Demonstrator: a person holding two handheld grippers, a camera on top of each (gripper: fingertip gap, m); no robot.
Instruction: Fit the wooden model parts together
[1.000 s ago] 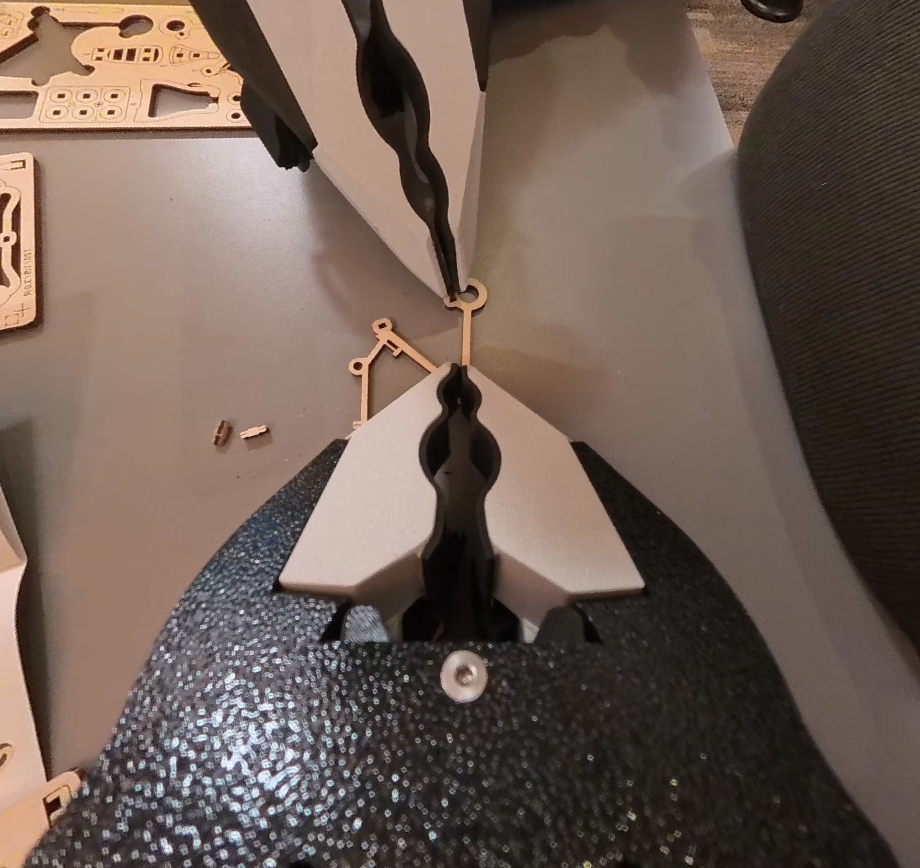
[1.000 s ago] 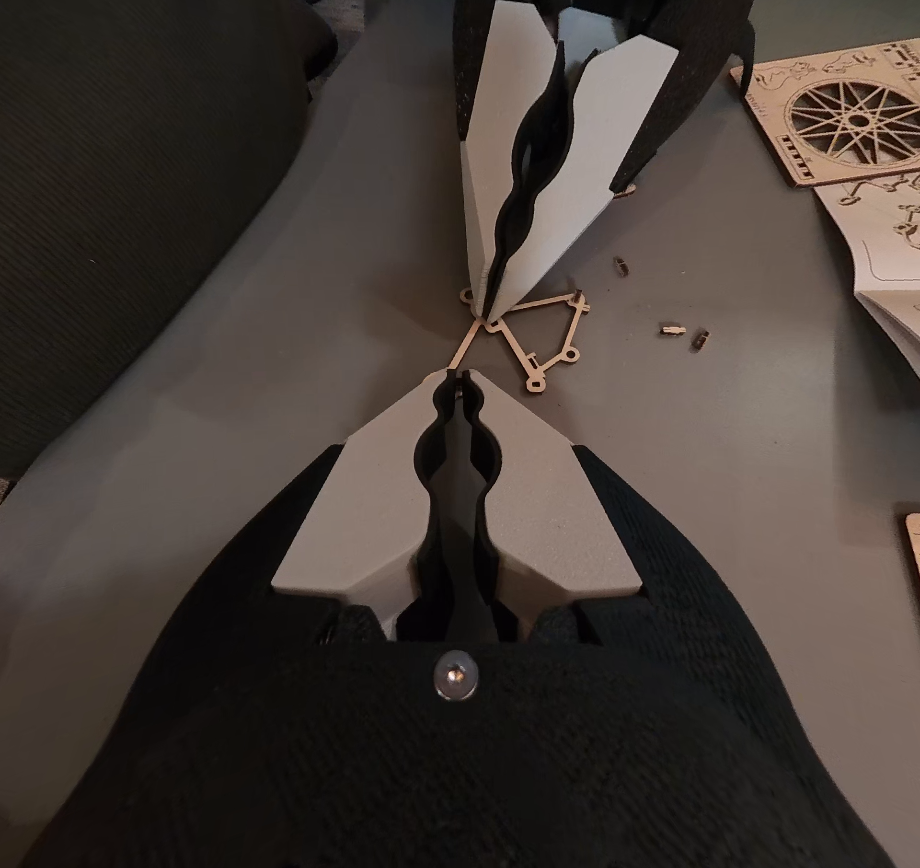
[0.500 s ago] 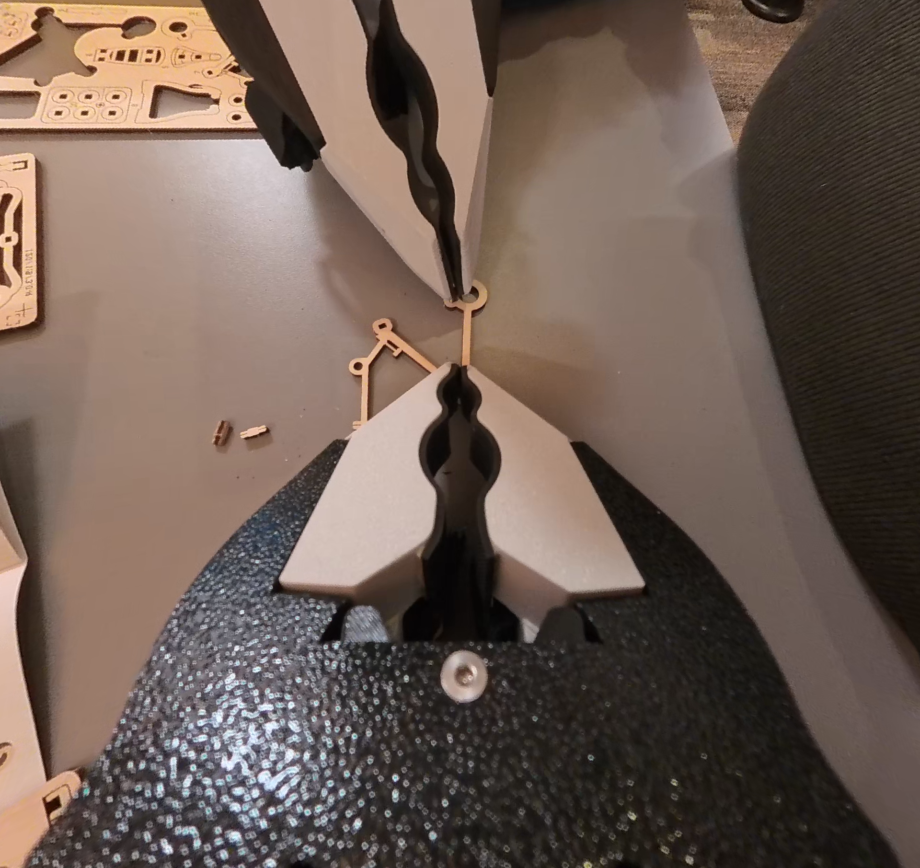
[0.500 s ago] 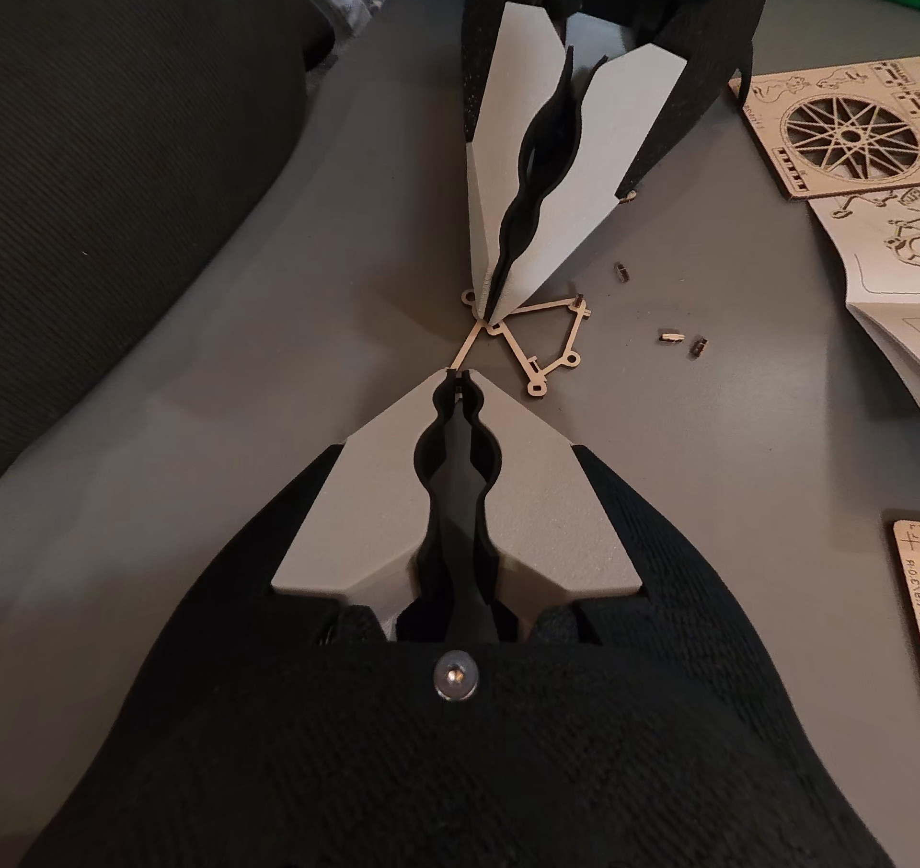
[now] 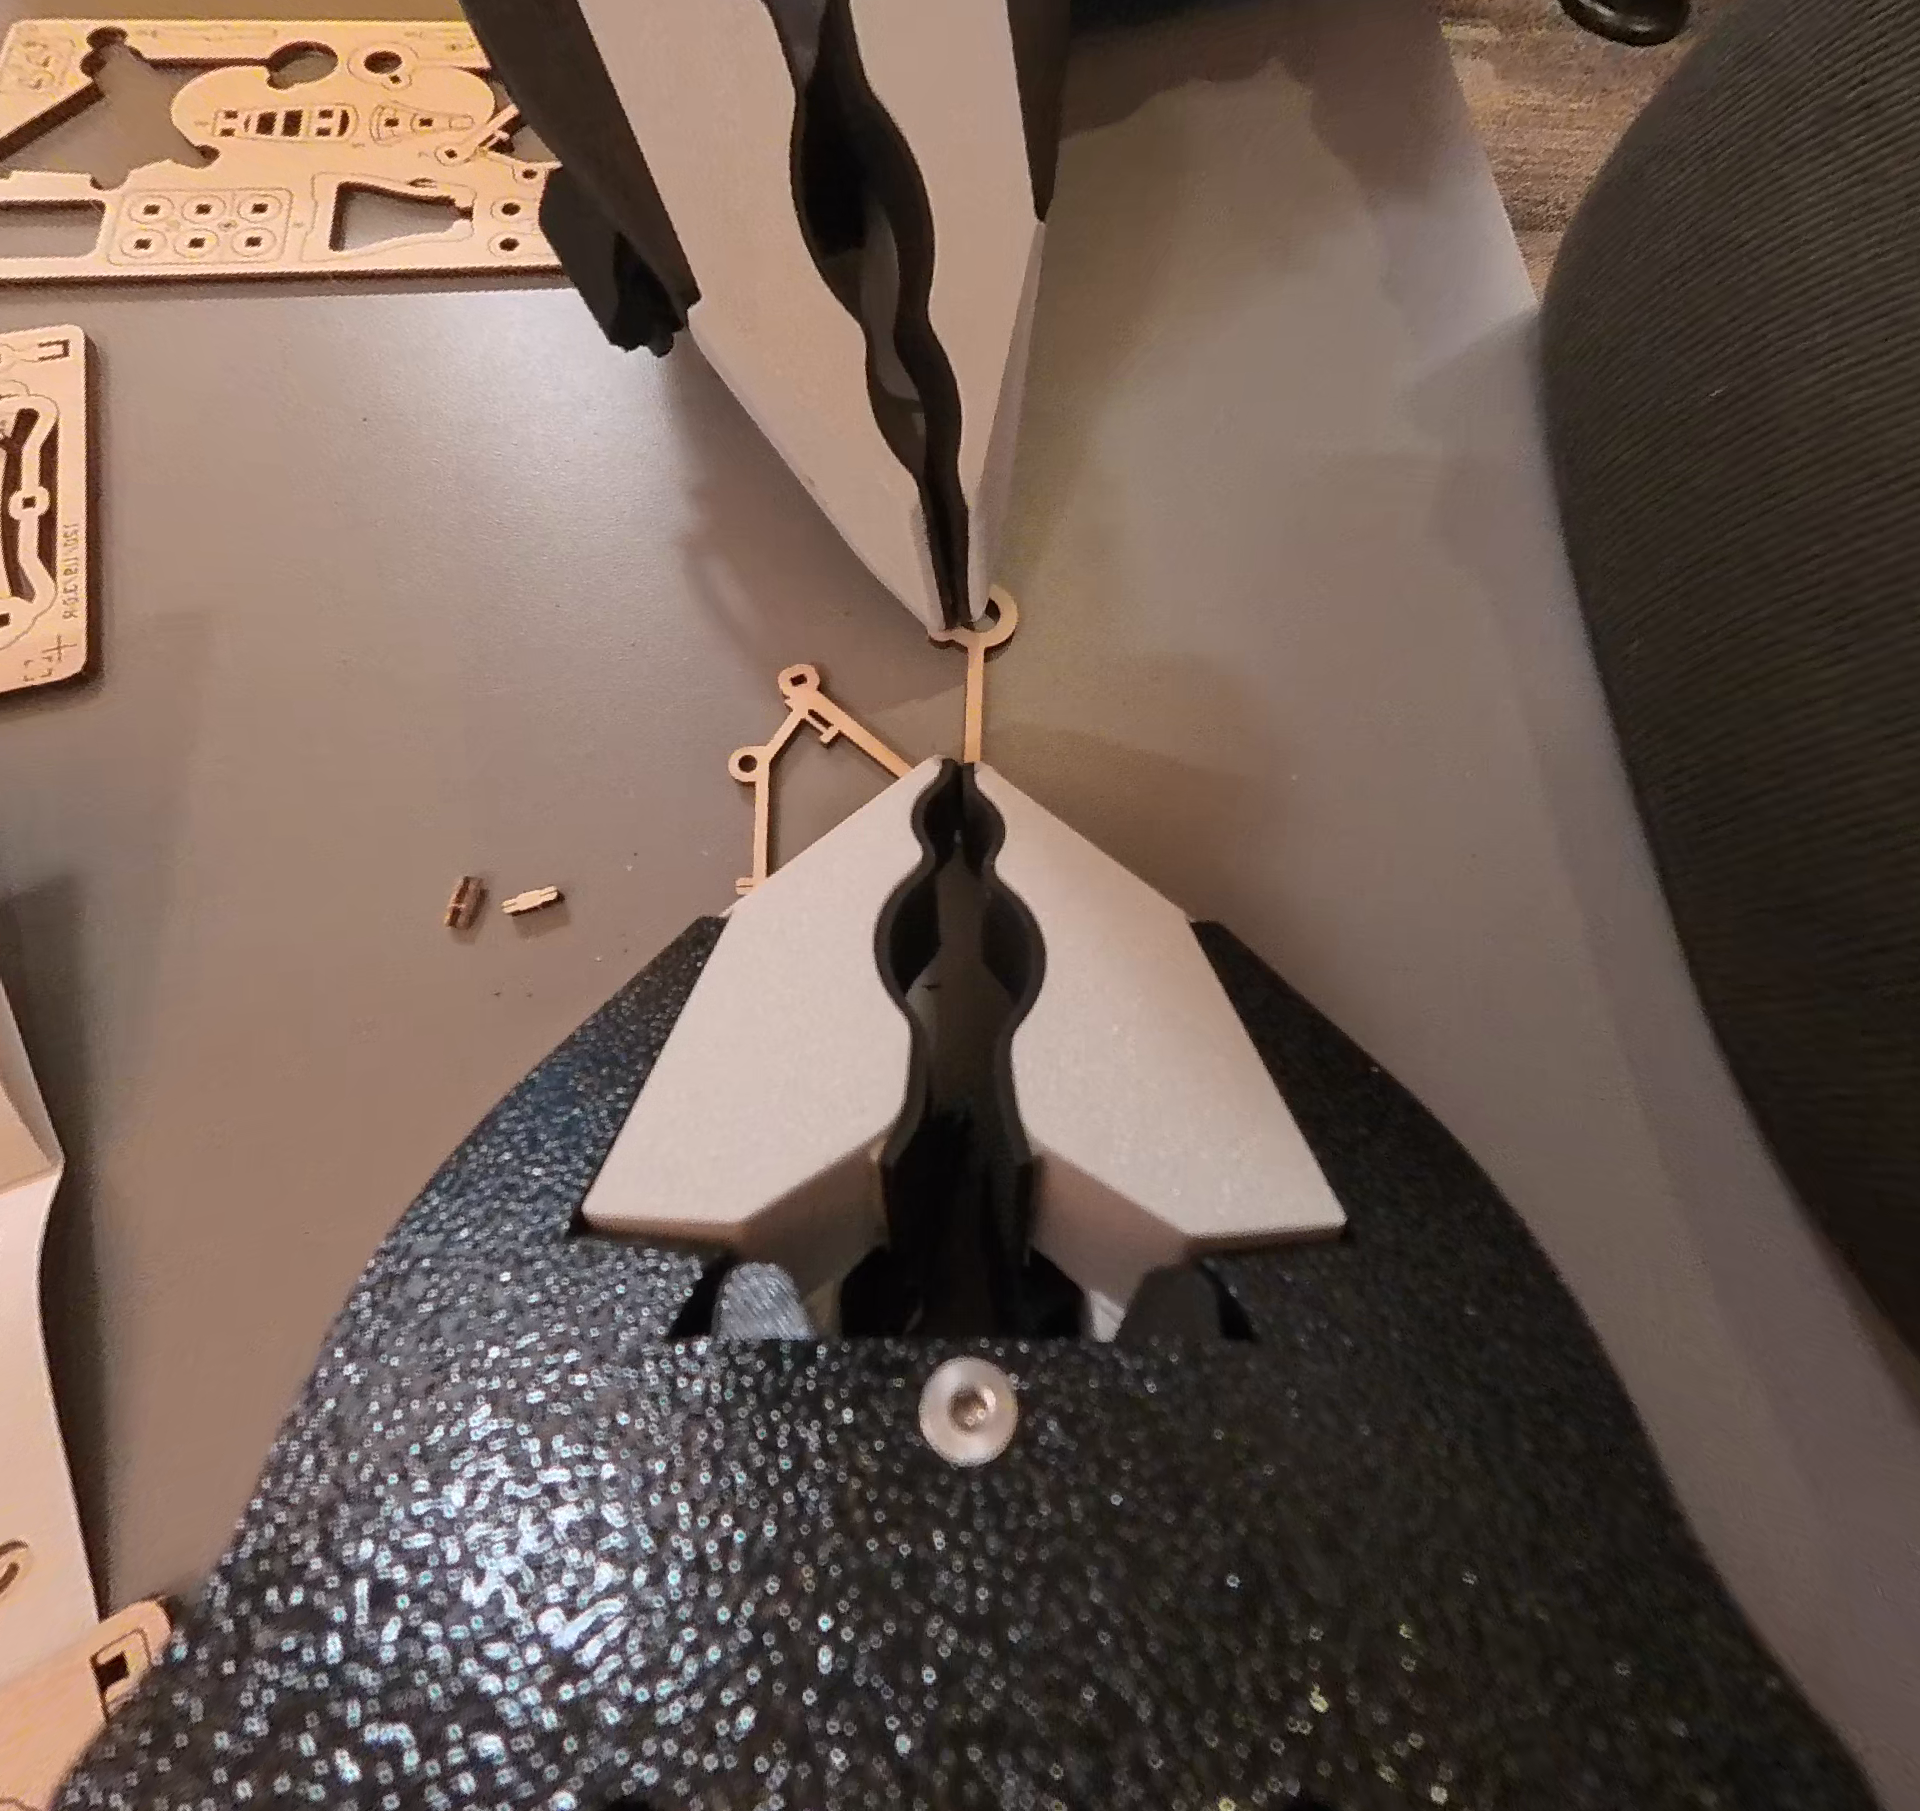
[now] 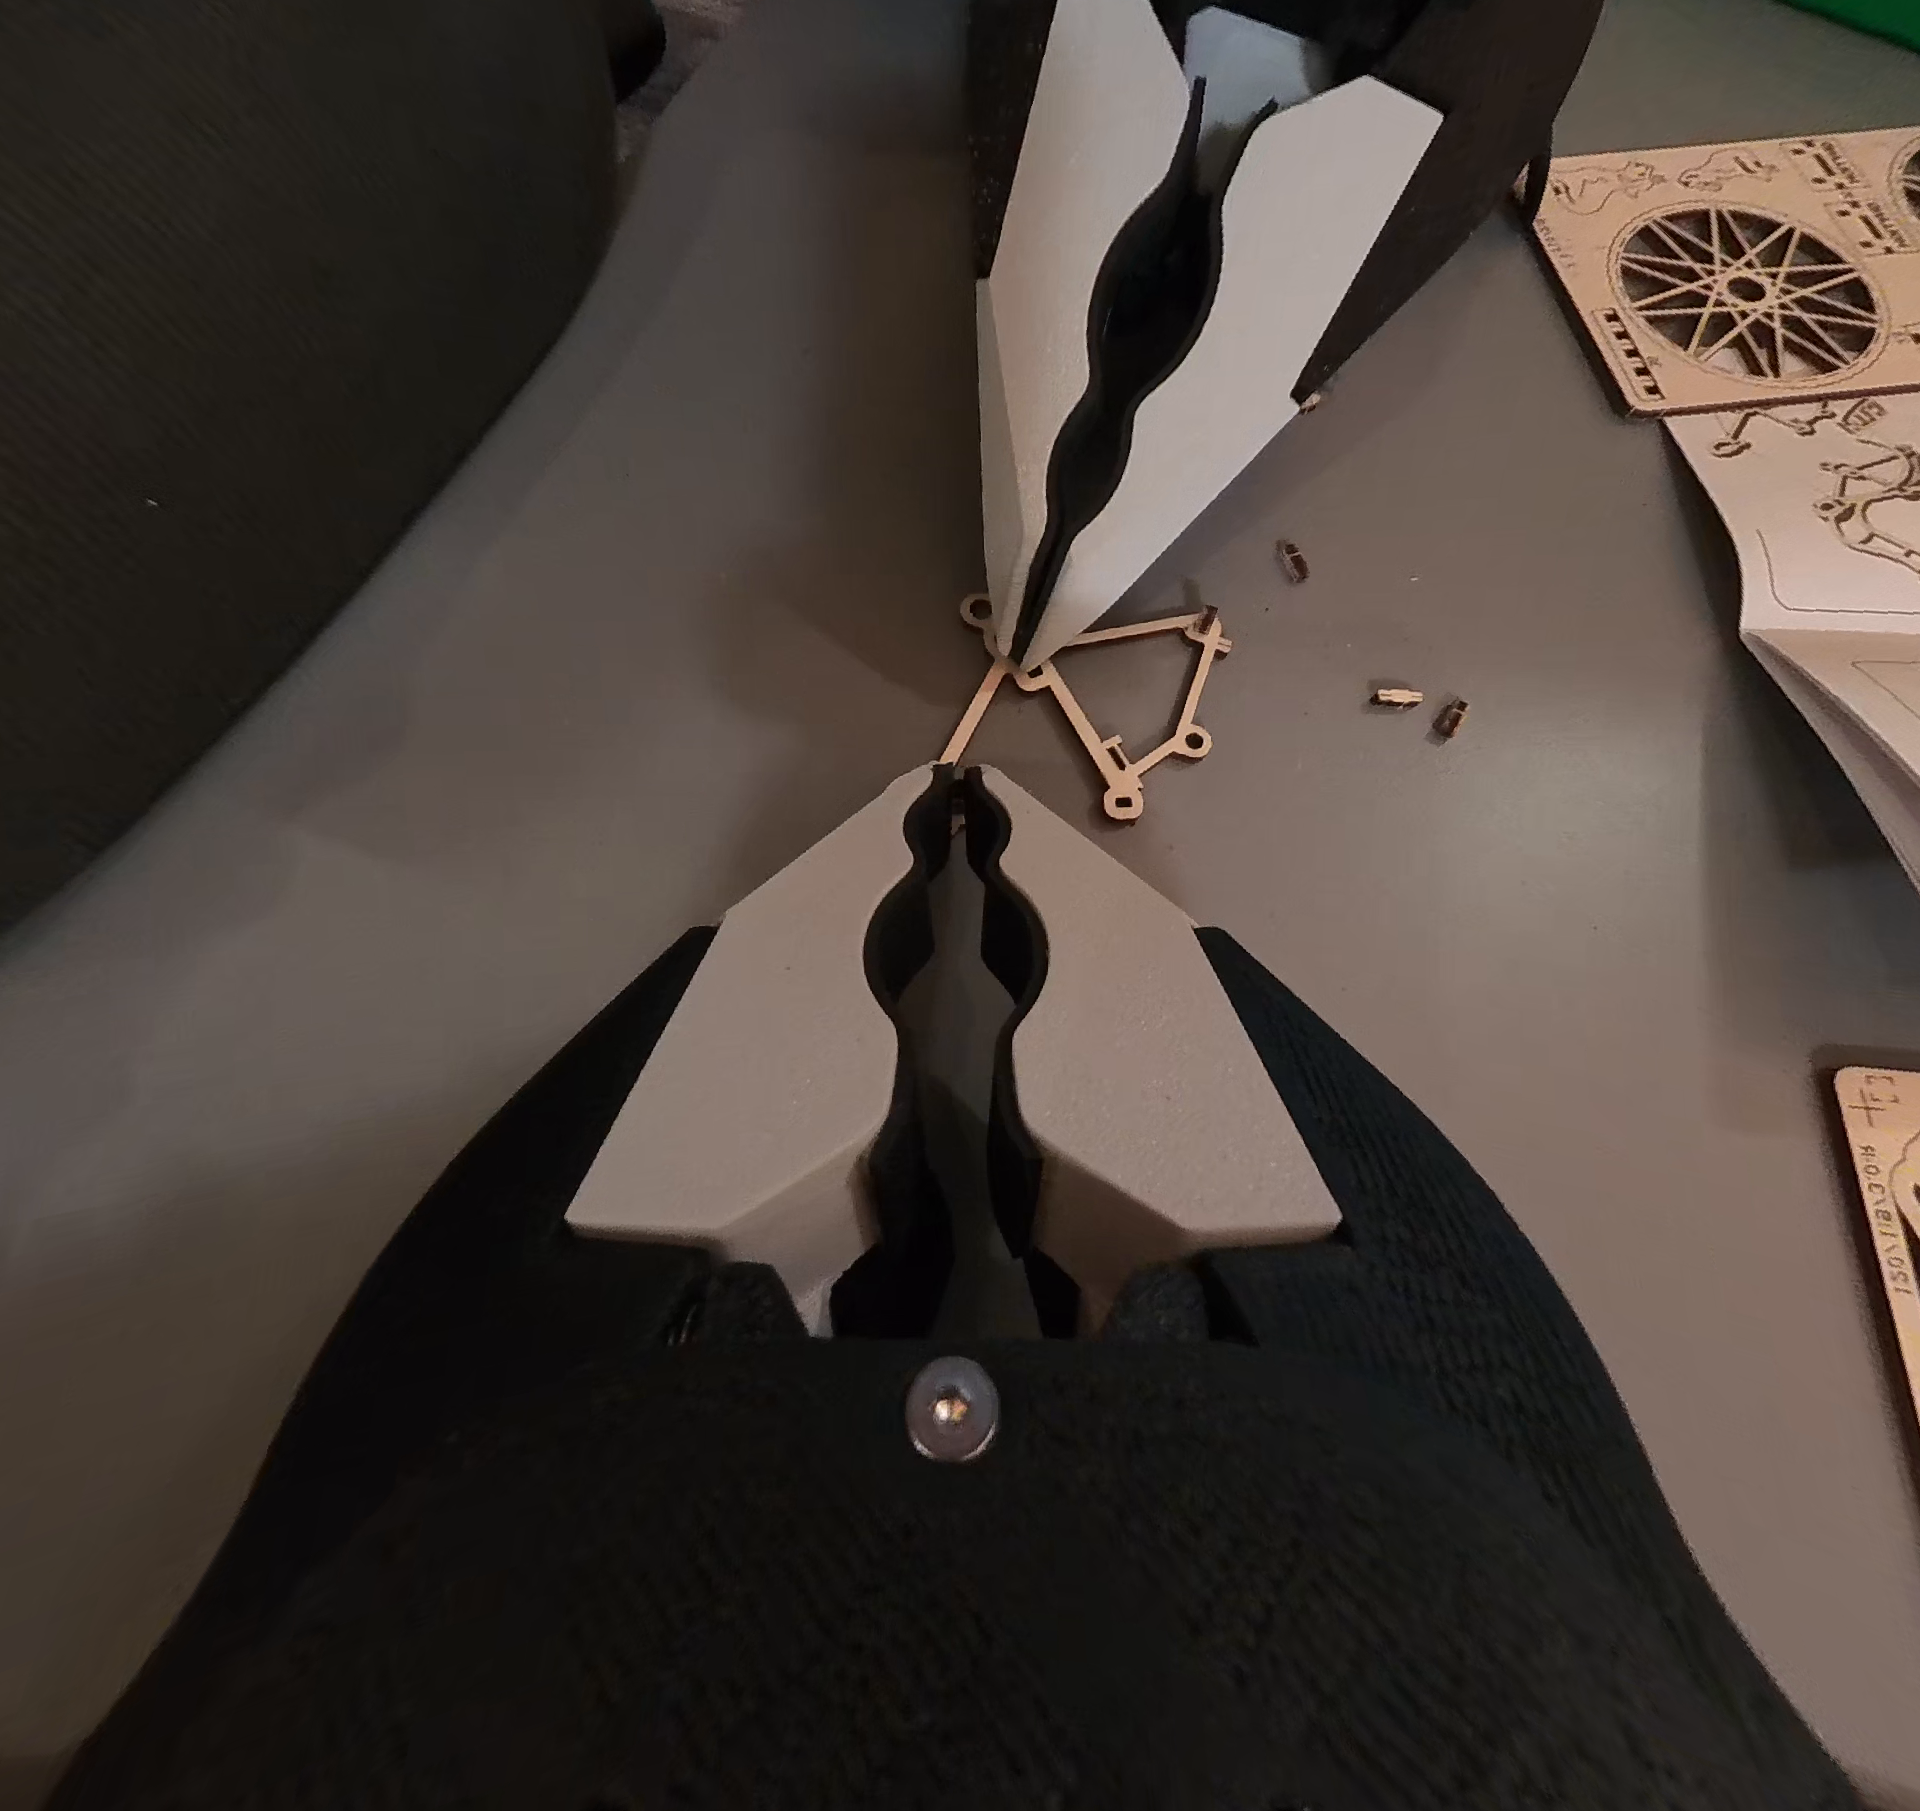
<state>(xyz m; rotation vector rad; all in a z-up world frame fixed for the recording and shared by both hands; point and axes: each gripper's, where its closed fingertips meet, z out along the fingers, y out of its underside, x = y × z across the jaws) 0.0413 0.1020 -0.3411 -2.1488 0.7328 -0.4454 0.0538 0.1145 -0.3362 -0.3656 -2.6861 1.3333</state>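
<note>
A thin wooden rod (image 5: 972, 703) with ring ends lies between my two grippers, which face each other over the grey table (image 5: 416, 618). My right gripper (image 6: 956, 774) is shut on one end of the rod (image 6: 975, 711). In the left wrist view its tips (image 5: 954, 613) pinch the ring's rim. My left gripper (image 5: 961, 769) is shut. Its closed tips (image 6: 1023, 655) rest where the rod's other end meets a corner of an open wooden frame (image 6: 1062, 718). That frame (image 5: 761, 825) lies flat, partly hidden under my left fingers.
Small loose wooden pegs (image 5: 532, 897) (image 6: 1392, 696) lie near the frame. Punched wooden part sheets (image 5: 260, 172) (image 6: 1714, 307) and a booklet (image 6: 1849, 535) lie at the table's far side. A dark chair (image 5: 1766, 618) stands past the table's edge. Both grippers' tips are close together, under 4 cm apart.
Both grippers stay shut at the rod's ends. My right gripper has tilted slightly, so the left gripper looms larger in its view. The rod and frame have barely shifted.
</note>
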